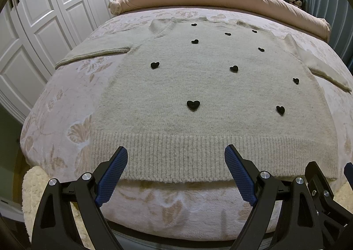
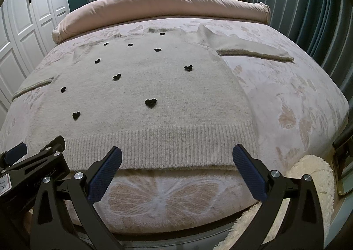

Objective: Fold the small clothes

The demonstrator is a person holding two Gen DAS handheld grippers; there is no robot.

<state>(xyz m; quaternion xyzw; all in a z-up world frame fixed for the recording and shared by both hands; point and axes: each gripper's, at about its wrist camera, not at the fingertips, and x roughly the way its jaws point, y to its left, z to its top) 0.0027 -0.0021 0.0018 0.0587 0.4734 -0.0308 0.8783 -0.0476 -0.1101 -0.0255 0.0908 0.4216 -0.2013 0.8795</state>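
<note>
Both grippers, left gripper (image 1: 176, 157) and right gripper (image 2: 177, 156), hang released over the flat sweater's (image 1: 198, 86) ribbed hem (image 2: 154, 146), holding nothing.

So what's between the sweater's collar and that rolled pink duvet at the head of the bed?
Only bare floral bedspread. In the right wrist view, nothing lies between the beige knit heart-dotted sweater and the rolled pink duvet.

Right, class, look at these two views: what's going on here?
A cream sweater with black hearts lies spread flat on a bed, sleeves out to both sides. The left gripper and right gripper are both open, side by side at the ribbed hem near the foot of the bed. Nothing is gripped and no fold has been made yet.
</note>
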